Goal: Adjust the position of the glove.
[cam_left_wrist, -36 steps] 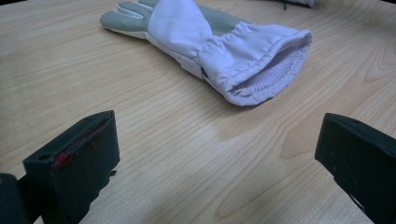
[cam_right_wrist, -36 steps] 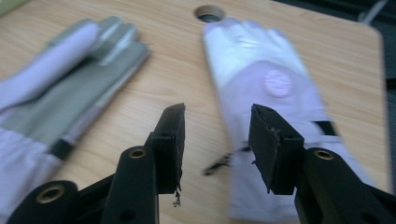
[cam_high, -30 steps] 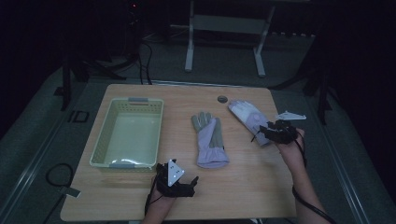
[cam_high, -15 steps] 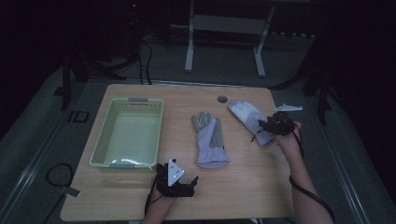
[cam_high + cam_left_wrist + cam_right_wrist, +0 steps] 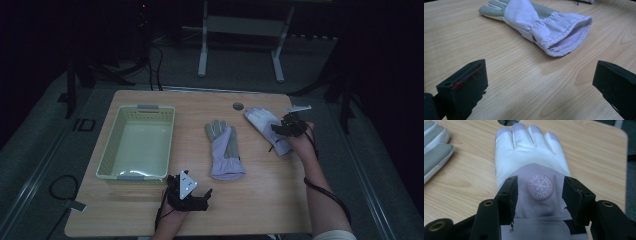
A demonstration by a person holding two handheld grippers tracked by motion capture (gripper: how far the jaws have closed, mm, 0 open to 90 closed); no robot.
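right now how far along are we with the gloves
Nothing looks done: the basket holds no glove. In hand: the right gripper has its jaws apart on either side of the white glove, over its round logo, not closed on it. The left gripper waits open near the grey-palmed glove. Both gloves are left, presumably for the basket.

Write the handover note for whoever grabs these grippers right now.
Right gripper: open, fingers on either side of the white glove over its cuff end, at the table's right; not closed on it yet.
Left gripper: open, idle near the front edge, aimed at the grey-palmed glove's cuff.
Basket: at left, no glove in it.
Done: nothing moved yet.
Left: probably grip each glove and put both in the basket.
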